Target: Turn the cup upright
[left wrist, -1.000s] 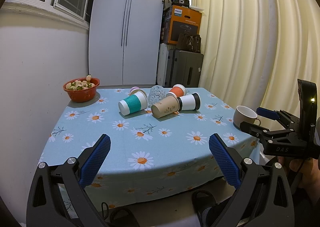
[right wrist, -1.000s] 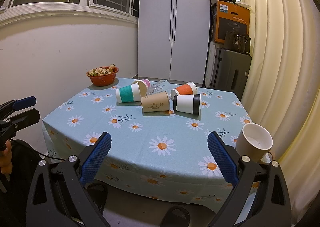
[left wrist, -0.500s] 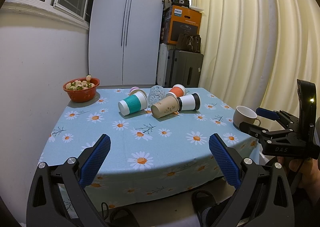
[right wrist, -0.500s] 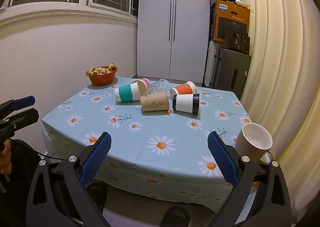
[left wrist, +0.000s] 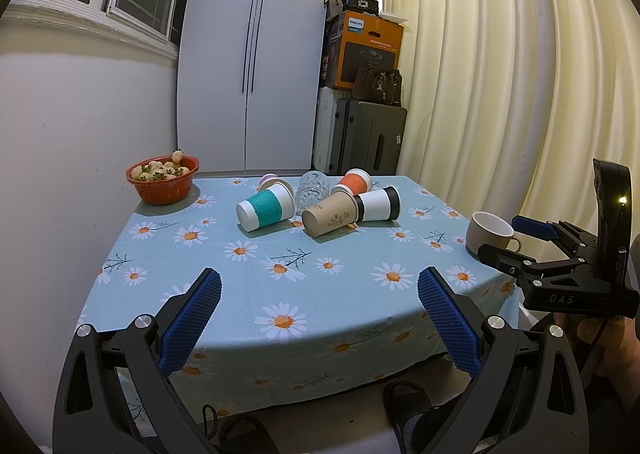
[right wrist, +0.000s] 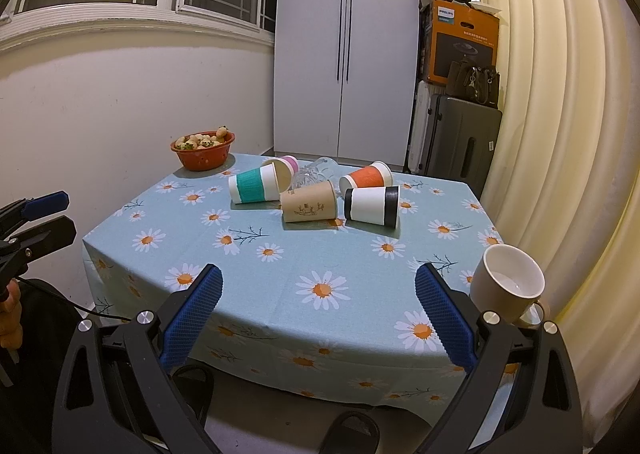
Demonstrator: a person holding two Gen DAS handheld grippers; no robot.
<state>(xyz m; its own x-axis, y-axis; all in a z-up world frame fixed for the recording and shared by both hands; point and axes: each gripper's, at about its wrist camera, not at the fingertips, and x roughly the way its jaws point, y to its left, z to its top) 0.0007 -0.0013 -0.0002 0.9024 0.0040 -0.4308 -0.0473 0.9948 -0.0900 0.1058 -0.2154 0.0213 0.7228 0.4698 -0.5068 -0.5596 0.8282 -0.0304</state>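
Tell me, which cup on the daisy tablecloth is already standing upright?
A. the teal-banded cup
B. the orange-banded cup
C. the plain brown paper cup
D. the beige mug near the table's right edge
D: the beige mug stands with its mouth up near the table's right edge, while the teal-banded cup, brown paper cup and orange-banded cup all lie on their sides.

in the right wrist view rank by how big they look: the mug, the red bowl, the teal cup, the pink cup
1. mug, though it sits nearest the camera, so this is unsure
2. red bowl and teal cup, too alike to rank
3. pink cup, mostly hidden
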